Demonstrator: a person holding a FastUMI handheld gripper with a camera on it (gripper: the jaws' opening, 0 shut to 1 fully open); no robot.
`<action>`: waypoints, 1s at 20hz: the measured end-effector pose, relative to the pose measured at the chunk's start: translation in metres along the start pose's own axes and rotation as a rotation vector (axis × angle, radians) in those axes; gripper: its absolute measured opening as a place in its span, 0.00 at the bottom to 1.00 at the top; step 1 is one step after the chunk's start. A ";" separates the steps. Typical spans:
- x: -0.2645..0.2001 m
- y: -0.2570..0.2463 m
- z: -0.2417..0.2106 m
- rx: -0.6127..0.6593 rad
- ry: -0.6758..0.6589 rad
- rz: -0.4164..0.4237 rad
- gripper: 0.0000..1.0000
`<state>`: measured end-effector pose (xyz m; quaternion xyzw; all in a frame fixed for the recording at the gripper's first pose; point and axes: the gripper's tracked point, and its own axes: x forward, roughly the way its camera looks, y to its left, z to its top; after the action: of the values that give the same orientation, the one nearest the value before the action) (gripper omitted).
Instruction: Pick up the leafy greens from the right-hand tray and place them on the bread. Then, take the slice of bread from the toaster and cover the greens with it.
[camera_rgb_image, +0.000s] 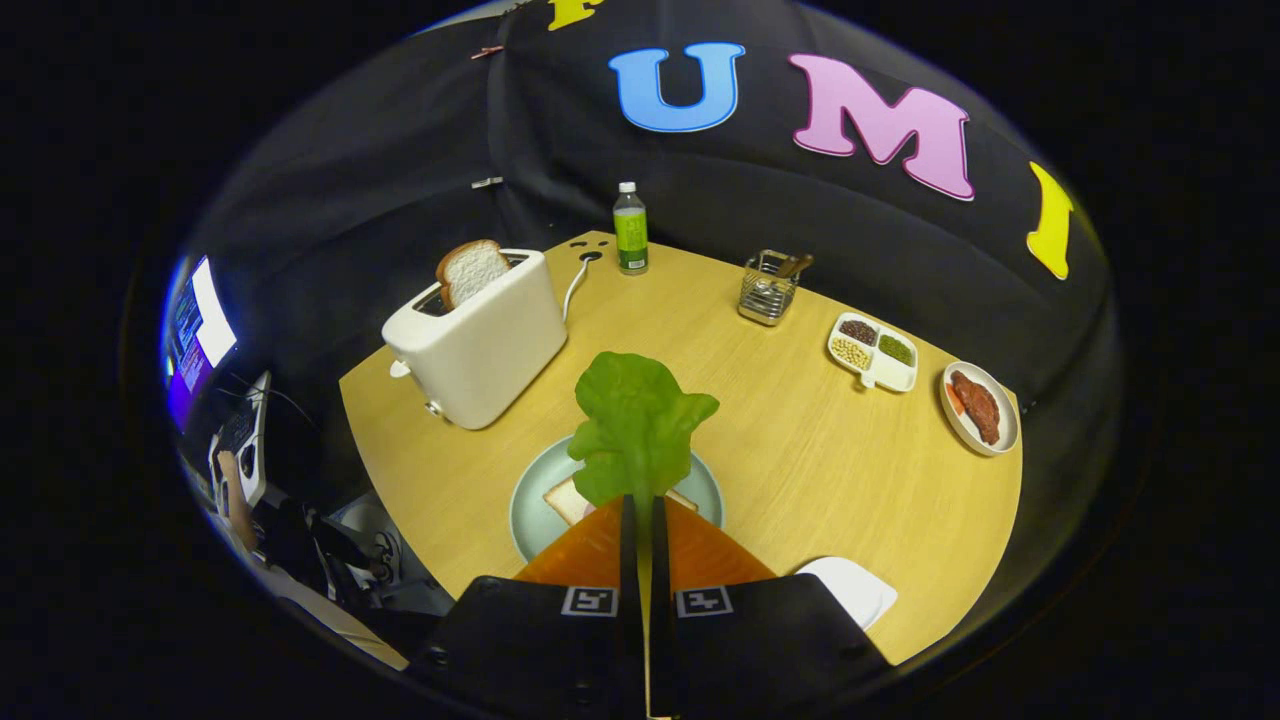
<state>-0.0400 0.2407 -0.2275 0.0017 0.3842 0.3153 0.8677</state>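
Gripper (644, 505) clamped narrow on lettuce leaf (636, 425), held over bread slice (566, 500) on grey-green plate (530, 510). Toaster (480, 345) beyond plate, second bread slice (470, 270) in slot.

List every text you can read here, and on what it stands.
Green-labelled clear plastic bottle: label too small to read.
Lit monitor screen: blurred.
Square black-and-white markers on the tongs, shut on the green lettuce leaf: patterns, no words.

A light wooden counter (800, 450) is standing against black cloth walls (400, 200); a lit screen (205, 325) is glowing beside it.
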 end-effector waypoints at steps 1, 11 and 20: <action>0.006 0.005 0.000 -0.008 0.012 0.005 0.07; 0.067 0.013 -0.008 -0.048 0.044 -0.079 0.98; 0.025 0.009 0.051 -0.015 -0.145 -0.166 0.99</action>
<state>0.0014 0.2741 -0.2057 -0.0140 0.3169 0.2446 0.9163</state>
